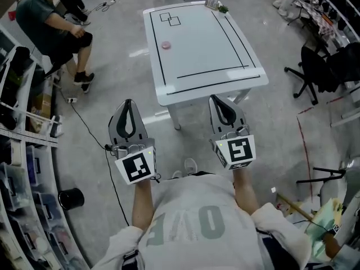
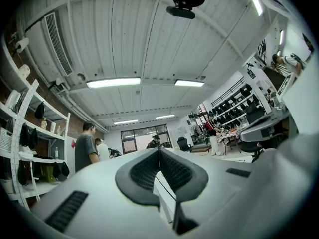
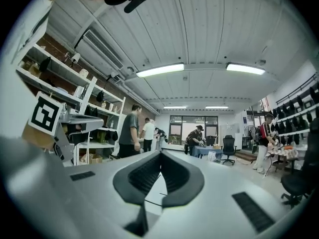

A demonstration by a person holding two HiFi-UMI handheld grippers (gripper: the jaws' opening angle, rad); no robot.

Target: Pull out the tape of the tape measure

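where the head view looks straight down, the entries run as follows.

1. desk: white top with black line markings, upper centre of the frame.
2. tape measure: small, pink and round, lying on the left part of the desk, just below two outlined squares. nothing touches it.
3. left gripper: lower left of centre, over the floor, short of the desk's near edge and well apart from the tape measure. its dark fingers are pressed together, with nothing between them.
4. right gripper: lower right of centre, its tip at the desk's near edge. its fingers are likewise closed tip to tip, and it holds nothing.
5. seated person: upper left of the frame, dark clothing.
6. office chair: black, at the right edge.
7. shelves: along the left edge, stocked with boxes.
8. black pot: on the floor at lower left.
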